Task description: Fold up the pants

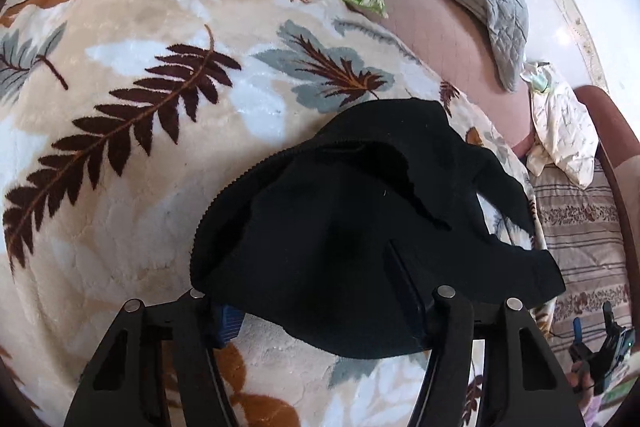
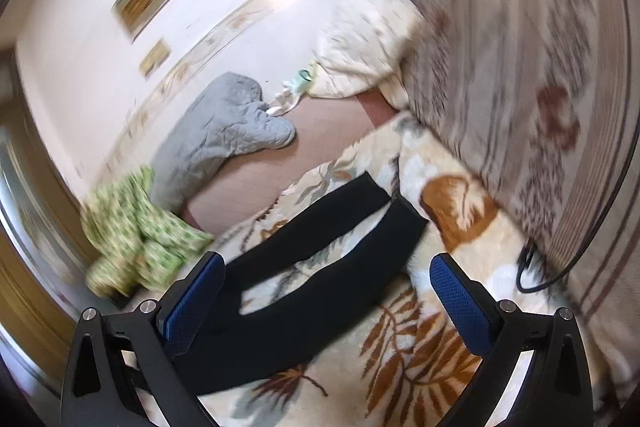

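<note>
Folding had barely begun: the pants [image 2: 320, 247] lay on the leaf-print blanket [image 1: 120, 147], legs splayed toward 1 o'clock. The left tool [image 1: 324, 311] was draped in waistband fabric, grip state indeterminate. The right tool [image 2: 324, 291] hovered open, empty.

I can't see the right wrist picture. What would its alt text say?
Black pants lie on a cream leaf-print blanket, their two legs spread apart, stretching away from the camera. The right gripper frames them with its blue-padded fingers wide open, holding nothing. Behind lie a grey quilted pillow and green patterned cloth, slightly blurred.
</note>
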